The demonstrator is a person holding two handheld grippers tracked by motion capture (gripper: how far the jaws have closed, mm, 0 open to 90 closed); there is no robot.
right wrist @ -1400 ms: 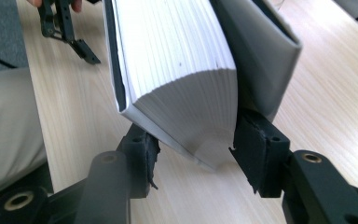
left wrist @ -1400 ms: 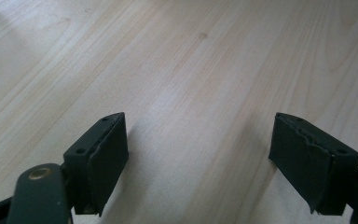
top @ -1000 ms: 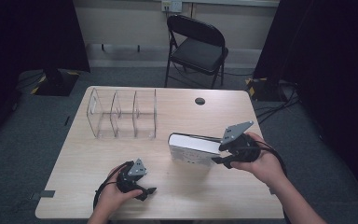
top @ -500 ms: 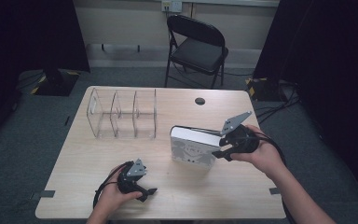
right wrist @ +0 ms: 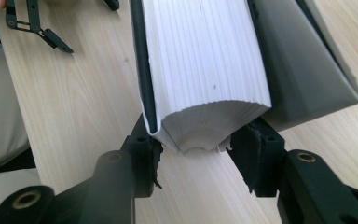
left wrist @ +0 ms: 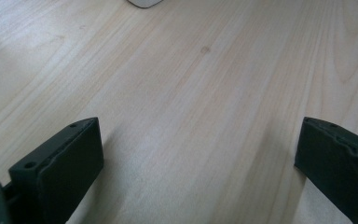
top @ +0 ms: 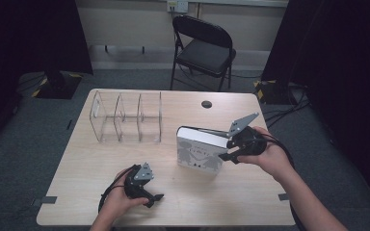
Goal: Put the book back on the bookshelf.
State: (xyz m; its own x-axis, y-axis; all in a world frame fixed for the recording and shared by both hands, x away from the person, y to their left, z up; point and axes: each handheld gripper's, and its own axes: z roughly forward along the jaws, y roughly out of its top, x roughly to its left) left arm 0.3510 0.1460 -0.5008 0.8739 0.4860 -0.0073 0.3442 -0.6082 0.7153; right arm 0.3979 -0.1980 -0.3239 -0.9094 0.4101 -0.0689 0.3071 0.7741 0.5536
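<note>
high view: right gripper (top: 227, 147) clamps the book (top: 200, 153) by one corner (left gripper (top: 154, 196) gaping, jaws just opened on nothing); tilted, the book might twist loose.

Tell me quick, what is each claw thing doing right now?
Left gripper: open, holding nothing, its jaws have just been opening over the table.
Right gripper: closed on the book, standing it on edge.

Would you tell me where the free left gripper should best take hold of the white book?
Probably the book's near, left upright edge, approached from the person's side: it stands on edge, the right gripper already clamps its right end, and the left gripper has open jaws over bare table.
</note>
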